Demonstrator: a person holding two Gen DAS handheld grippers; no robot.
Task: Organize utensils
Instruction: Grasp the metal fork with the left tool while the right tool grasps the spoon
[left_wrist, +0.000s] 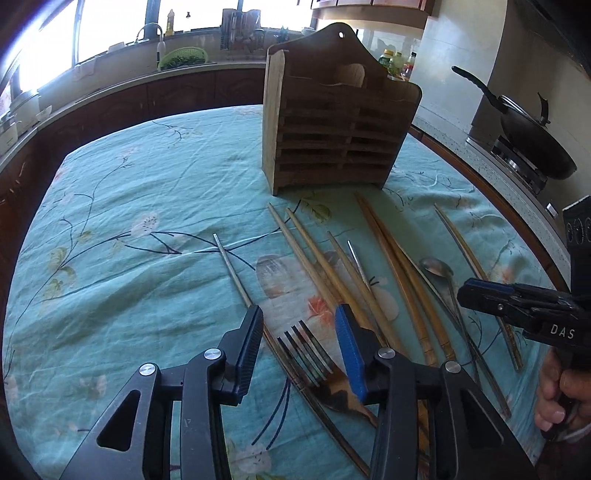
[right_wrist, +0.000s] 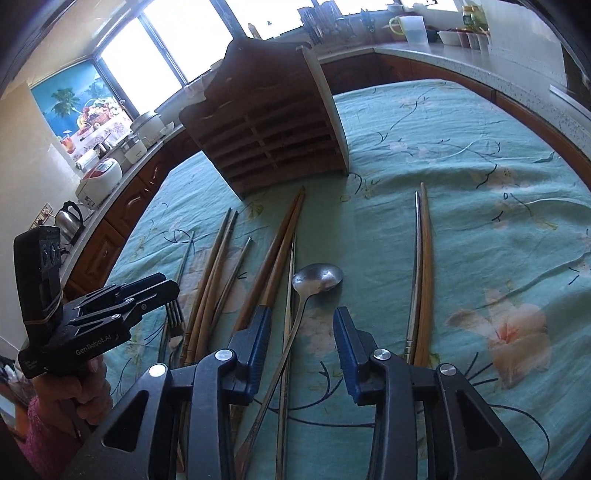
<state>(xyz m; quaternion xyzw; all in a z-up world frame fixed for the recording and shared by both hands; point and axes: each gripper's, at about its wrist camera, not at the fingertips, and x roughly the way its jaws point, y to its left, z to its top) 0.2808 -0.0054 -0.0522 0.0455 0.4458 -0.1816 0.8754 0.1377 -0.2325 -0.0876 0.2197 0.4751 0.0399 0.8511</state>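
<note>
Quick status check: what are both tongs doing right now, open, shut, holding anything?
Left tongs: open, holding nothing, hovering over the fork.
Right tongs: open, holding nothing, above the spoon handle.

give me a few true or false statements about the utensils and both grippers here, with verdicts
1. The left gripper is open above the fork. True.
2. The right gripper is shut on the spoon. False: it is open, and the spoon lies on the tablecloth.
3. The wooden holder stands upright beyond the utensils. True.
4. All the chopsticks are already in the holder. False: they lie on the tablecloth.
5. The spoon's bowl points toward the holder. True.
</note>
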